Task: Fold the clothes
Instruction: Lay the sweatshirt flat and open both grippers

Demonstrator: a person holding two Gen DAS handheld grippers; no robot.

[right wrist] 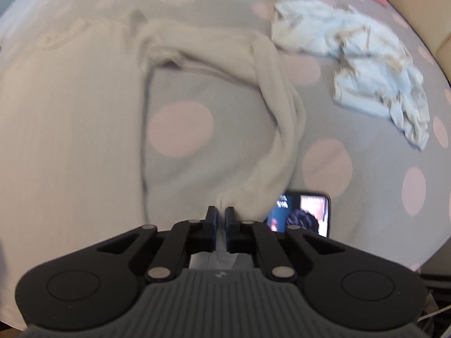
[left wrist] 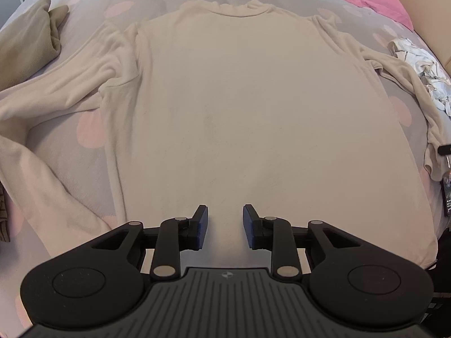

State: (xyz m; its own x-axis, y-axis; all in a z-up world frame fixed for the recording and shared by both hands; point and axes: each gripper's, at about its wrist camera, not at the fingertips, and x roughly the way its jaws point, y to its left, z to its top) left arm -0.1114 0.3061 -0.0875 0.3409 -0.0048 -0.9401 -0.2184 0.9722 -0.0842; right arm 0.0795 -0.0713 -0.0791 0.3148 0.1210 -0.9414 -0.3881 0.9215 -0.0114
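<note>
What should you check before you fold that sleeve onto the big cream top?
1. Right gripper shut on the cuff of the cream fleece long-sleeved top: ok.
2. Left gripper open and empty, above the top's hem: ok.
3. Top's body spread flat on the grey bedsheet with pink dots: ok.
4. Right sleeve smooth: not ok, it is twisted and bunched.
5. Left sleeve straight: not ok, it lies bent and wrinkled.
6. Folding path clear: cannot tell; a phone with a lit screen lies right beside the held cuff, and a crumpled pale blue cloth lies further off.
</note>
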